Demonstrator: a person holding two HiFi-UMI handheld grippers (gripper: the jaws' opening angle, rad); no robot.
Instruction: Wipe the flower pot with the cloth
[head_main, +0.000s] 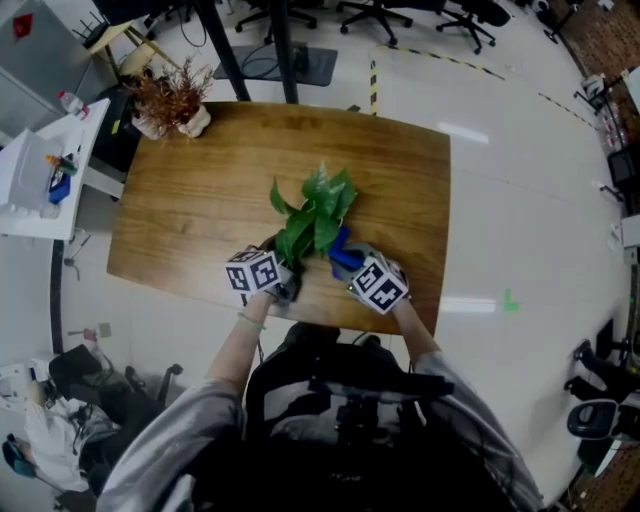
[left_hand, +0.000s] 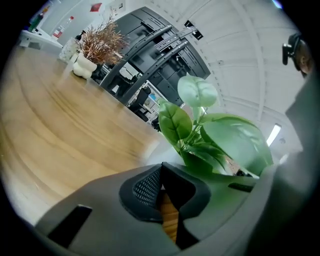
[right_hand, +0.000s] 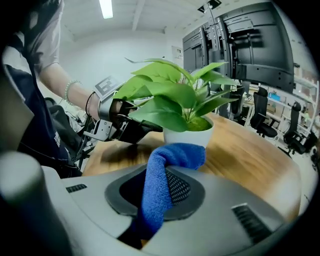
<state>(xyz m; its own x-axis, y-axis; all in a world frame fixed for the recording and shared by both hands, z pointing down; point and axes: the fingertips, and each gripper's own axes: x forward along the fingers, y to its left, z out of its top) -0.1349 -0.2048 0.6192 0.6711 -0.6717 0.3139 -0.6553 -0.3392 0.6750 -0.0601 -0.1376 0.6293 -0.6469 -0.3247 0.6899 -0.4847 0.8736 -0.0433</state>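
The right tool (right_hand: 159, 186) gripped the blue cloth (right_hand: 175, 156) close to the white flower pot (right_hand: 188, 138), near the tabletop's (head_main: 190, 200) front edge; the left tool (left_hand: 161, 186), shut and empty, sat beside it. Best to steady the pot and wipe below its green plant (right_hand: 170, 95)

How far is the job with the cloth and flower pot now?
Done: the right gripper is shut on the blue cloth. In hand: the cloth is held at the near side of the flower pot; contact unclear. The left gripper, shut and empty, sits beside the pot. Left: the wiping itself.
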